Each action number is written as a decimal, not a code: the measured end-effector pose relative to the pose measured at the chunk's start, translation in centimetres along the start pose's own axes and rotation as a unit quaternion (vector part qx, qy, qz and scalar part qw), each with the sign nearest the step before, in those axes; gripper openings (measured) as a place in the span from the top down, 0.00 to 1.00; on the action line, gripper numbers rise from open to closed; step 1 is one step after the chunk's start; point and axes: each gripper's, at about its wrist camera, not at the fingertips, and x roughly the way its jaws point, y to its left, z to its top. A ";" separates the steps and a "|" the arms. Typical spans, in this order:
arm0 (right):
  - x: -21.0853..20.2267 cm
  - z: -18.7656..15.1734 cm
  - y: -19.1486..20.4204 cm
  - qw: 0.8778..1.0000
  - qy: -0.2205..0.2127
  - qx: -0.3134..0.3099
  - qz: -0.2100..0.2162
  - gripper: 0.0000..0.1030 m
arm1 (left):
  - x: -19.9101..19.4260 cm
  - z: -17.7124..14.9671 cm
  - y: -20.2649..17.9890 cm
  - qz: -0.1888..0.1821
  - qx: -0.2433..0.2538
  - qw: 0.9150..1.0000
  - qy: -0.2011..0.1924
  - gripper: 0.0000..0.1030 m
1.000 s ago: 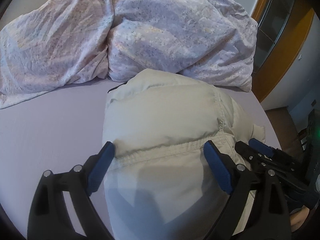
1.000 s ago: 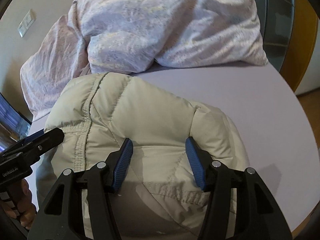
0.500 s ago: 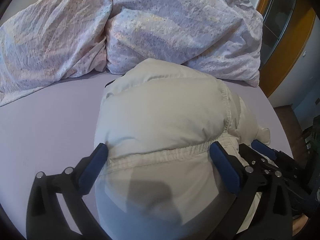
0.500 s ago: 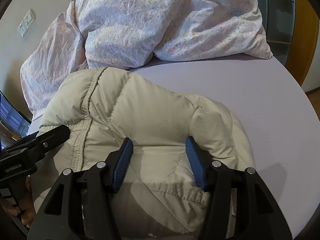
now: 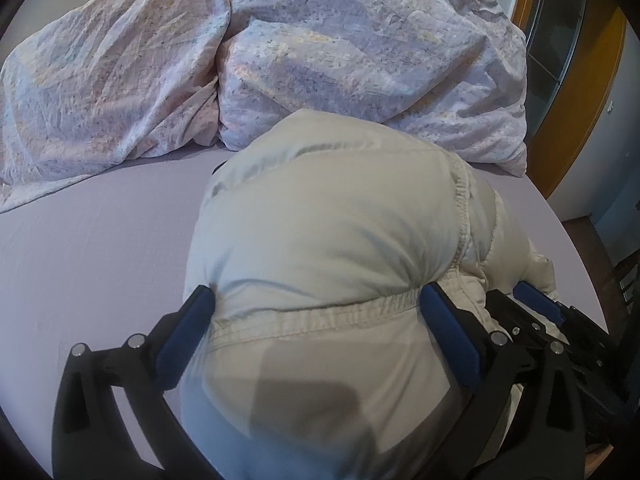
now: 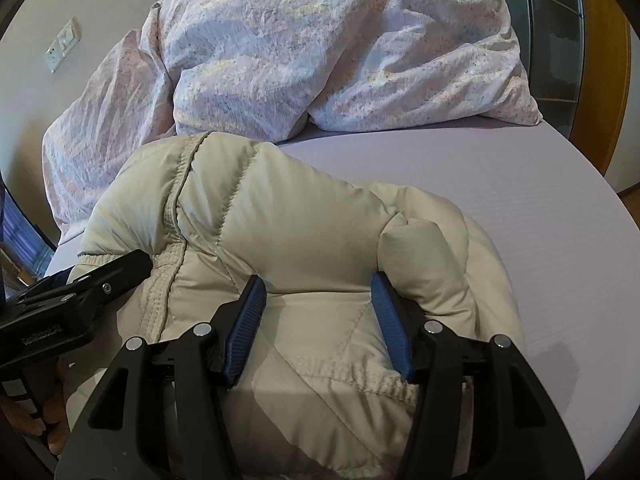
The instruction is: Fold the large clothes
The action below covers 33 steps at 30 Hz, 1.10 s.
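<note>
Puffy beige jacket (image 5: 332,248) lies bunched on a lilac bedsheet (image 5: 100,240), just in front of a crumpled floral duvet (image 5: 280,48). Left gripper (image 5: 316,312), its jaws having just been opening to their widest, straddles the jacket's padded bulk at a stitched seam. Right gripper (image 6: 316,312), beside it, stands half-open with a fold of jacket bulging between its blue pads (image 6: 390,328); whether they pinch it is unclear.

- Soft, even daylight; nothing is blown out, no glare.
- On the beige jacket (image 5: 328,240), a dull grey shadow lies at its near end, below the stitched hem, in both views.
- Beyond the jacket, the crumpled duvet (image 6: 320,48) looks grainy and slightly soft.
- Heavy fisheye bending; black vignette fills every corner.
- The jacket's nearest part is out of focus.
</note>
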 end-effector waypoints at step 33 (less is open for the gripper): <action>-1.0 -2.4 -1.8 0.999 -0.011 0.015 -0.047 0.45 | -1.6 -1.2 -0.7 0.010 0.018 0.999 -0.032 0.02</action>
